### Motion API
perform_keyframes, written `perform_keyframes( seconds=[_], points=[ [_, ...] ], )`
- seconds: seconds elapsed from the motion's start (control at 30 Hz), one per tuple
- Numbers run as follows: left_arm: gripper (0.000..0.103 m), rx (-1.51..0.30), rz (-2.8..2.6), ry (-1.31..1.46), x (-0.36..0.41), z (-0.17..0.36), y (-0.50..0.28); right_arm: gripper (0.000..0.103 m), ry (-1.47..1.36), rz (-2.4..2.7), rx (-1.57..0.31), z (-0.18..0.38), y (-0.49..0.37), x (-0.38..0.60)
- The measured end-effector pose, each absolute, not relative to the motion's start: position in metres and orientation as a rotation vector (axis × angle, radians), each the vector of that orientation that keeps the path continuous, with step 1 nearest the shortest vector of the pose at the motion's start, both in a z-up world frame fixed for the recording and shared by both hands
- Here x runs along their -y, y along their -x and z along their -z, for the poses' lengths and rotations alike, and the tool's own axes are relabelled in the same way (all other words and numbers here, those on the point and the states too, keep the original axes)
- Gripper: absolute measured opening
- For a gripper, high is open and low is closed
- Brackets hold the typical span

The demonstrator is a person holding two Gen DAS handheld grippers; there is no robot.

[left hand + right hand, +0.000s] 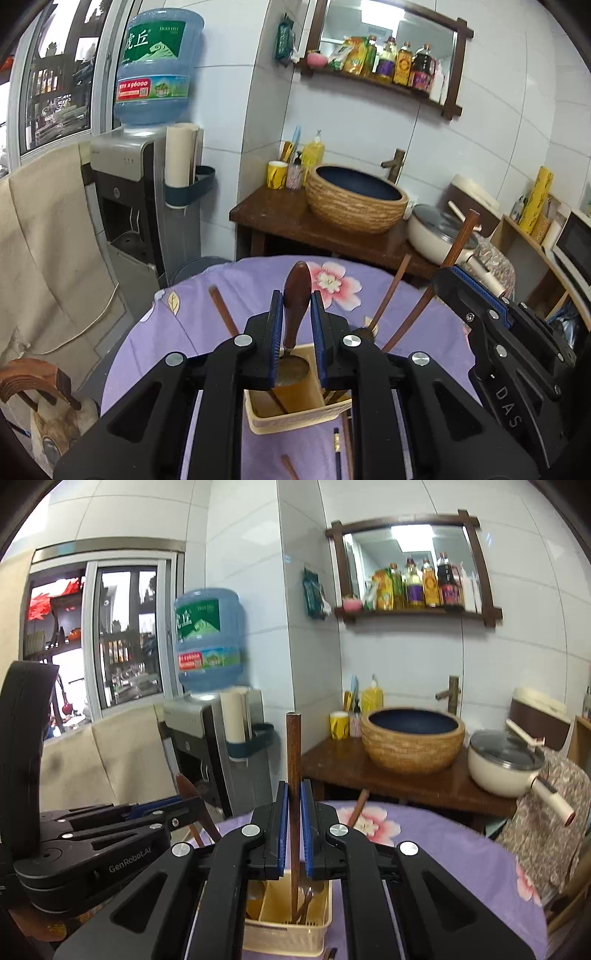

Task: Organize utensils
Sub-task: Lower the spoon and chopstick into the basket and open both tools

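Utensils hang over the beige caddy (pixel 288 928) as our left gripper (pixel 297 332) clamps a wooden spoon (pixel 296 295) and our right gripper (pixel 294 830) a chopstick (pixel 293 775), so next we lower each into its compartment.

We see a dark wooden spoon (pixel 295 295) standing upright, handle up, its bowl just above the cream plastic utensil holder (pixel 291 417). To its right a brown chopstick (pixel 294 775) stands upright, its tip inside the holder's right compartment.
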State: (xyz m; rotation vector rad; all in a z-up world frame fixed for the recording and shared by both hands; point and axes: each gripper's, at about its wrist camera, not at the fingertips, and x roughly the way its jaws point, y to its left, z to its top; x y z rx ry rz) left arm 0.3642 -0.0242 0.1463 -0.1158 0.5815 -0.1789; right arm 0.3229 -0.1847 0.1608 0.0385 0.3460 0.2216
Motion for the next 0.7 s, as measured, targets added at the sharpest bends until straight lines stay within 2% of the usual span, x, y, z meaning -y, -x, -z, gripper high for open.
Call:
perform_keyframes(
  seconds=[0.37, 0.6, 0.63, 0.67, 0.7],
  points=[
    [0.016, -0.703, 0.187, 0.112, 0.029, -0.08, -0.374, 0.007, -0.044, -0.215, -0.418, -0.12, -0.33, 0.181],
    [0.016, -0.698, 0.192, 0.11, 0.032, -0.068, -0.37, 0.008, -0.089, -0.201, -0.427, -0.117, -0.333, 0.194],
    [0.016, -0.685, 0.194, 0.109, 0.032, -0.07, -0.367, 0.016, -0.096, -0.205, -0.427, -0.116, -0.332, 0.196],
    [0.017, -0.678, 0.192, 0.104, 0.033, -0.071, -0.366, 0.028, -0.105, -0.207, -0.42, -0.115, -0.33, 0.198],
    [0.02, -0.667, 0.193, 0.097, 0.034, -0.073, -0.361, 0.031, -0.111, -0.203, -0.412, -0.115, -0.328, 0.199]
  ],
)
